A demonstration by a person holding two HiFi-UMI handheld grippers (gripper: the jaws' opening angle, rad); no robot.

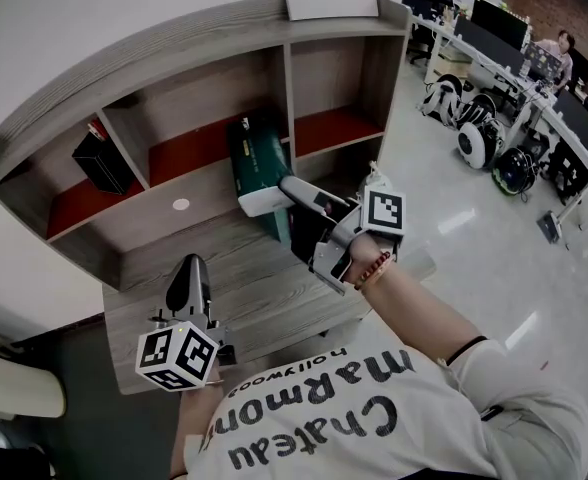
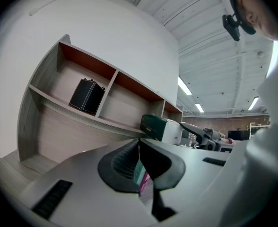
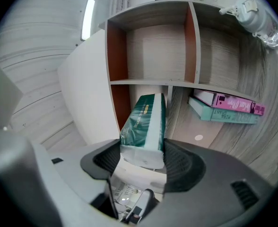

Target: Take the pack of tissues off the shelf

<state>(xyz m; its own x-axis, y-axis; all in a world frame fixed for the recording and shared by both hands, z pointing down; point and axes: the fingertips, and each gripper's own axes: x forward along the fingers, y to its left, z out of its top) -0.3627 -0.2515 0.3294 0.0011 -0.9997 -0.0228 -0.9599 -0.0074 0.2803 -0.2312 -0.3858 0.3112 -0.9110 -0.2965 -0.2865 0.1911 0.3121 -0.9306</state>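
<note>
Two grippers on the rig, one item to fetch; entry as follows.

Item 1, pack of tissues [image 3: 143, 122]: green wrap with a white near end; it lies lengthwise at the front of the shelf's [image 1: 174, 43] middle lower bay, with its near end sticking out past the shelf edge toward me; I cannot tell whether its far end rests on the board.

Item 2, right gripper [image 1: 279, 196]: jaws closed on the pack's white near end, one pad on each long side; the grip looks square and fairly deep.

Item 3, left gripper [image 1: 189, 265]: low over the desk top [image 1: 264, 288], well apart from the pack; jaws together at the tips, holding nothing I can name; a sliver of teal and pink shows through the slit below them.

Item 4, other stock: black box [image 1: 102, 160] in the left bay; pink and teal boxes [image 3: 226, 107] lying flat beside the pack's bay; neither belongs to the job.

Step in hand, by my reckoning: grasp made, withdrawal under way or about to start.

Next move calls for: a straight pull back along the pack's length, keeping it clear of the bay's divider; steady pressure, since the soft wrap may crumple or slip; then a carry clear of the shelf front.
</note>
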